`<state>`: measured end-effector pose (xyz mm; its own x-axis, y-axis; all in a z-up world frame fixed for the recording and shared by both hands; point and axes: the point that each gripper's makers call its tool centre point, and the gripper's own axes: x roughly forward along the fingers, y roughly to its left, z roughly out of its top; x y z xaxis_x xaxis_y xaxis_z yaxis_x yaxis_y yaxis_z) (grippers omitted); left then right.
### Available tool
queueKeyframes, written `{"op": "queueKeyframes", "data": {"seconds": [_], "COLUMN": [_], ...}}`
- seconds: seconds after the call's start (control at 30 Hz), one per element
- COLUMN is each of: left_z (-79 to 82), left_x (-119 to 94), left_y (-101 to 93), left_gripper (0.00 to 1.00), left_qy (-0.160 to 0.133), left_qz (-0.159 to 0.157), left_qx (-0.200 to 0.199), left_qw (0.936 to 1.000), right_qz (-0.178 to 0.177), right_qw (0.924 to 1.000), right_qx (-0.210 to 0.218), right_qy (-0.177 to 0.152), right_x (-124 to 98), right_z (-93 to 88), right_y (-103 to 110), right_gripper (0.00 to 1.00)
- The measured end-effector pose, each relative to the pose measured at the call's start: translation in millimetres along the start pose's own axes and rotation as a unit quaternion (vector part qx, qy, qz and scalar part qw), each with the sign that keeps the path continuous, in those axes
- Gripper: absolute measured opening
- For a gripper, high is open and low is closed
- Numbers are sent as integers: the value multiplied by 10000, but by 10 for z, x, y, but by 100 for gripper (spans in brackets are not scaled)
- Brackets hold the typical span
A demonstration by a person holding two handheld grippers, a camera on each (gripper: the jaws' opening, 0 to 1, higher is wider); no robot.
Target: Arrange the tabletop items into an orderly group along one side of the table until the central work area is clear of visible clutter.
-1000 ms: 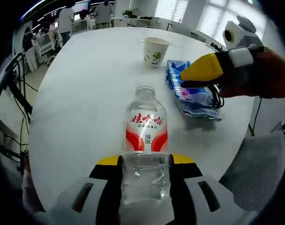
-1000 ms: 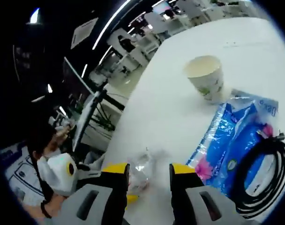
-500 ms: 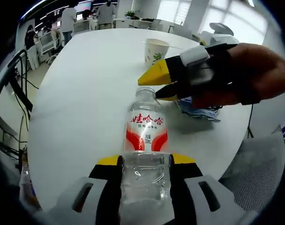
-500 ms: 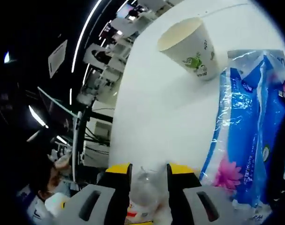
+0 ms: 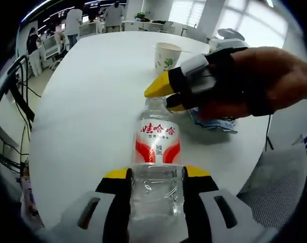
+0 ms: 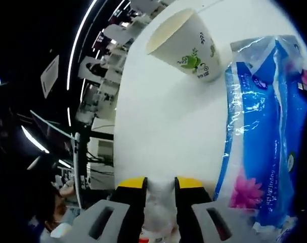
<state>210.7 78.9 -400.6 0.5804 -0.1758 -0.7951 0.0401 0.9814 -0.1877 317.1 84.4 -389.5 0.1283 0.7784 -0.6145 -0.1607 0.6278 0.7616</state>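
— Two hand-held grippers on one bottle, is that right?

— Yes. Starting at the left of the left gripper view: the white round table [image 5: 87,101] runs back toward an office with people standing at desks. The left hand-held gripper [image 5: 150,177] rises from the bottom, its yellow-tipped jaws clenched on the base end of a clear plastic water bottle [image 5: 157,147] with a red and white label. The bottle points away from the camera over the table; whether it rests on the table or is lifted I cannot tell.

— And the other end?

— The right hand-held gripper [image 5: 166,96], carried by a gloved hand [image 5: 264,81], comes in from the right, and its yellow tips sit on either side of the bottle's cap end. In the right gripper view its jaws [image 6: 160,185] stand narrow with the clear neck of the bottle [image 6: 158,212] between them, grasping it as far as I can see.

— What lies further right?

— A paper cup [image 5: 167,54] with a green leaf print stands upright on the table beyond the bottle, near the far edge. Just beside it, toward the right, lies a blue plastic pack of tissues [image 5: 214,119], mostly hidden behind the gloved hand. The right gripper view shows the same cup [image 6: 186,45] and the blue pack [image 6: 264,136], with a pink flower printed on it, lying flat near the cup without touching it.
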Motion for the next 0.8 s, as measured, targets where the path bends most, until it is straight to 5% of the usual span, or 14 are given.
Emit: {"op": "queueKeyframes", "data": {"seconds": [0.47,0.8], "left_z": [165,286], "left_x": [85,81], "left_y": [-88,-104], "left_gripper": [40,41], "left_qy": [-260,-540], "left_qz": [78,152], "left_qx": [150,34], "left_qw": [9995,9984], "right_qz": [192,307], "right_qw": [9963,9795], "right_qx": [-801,-1953], "right_qy": [-246,-389], "right_x": [-235,-386], "right_z": [195,240], "right_y": [253,634], "right_gripper": [18,18]}}
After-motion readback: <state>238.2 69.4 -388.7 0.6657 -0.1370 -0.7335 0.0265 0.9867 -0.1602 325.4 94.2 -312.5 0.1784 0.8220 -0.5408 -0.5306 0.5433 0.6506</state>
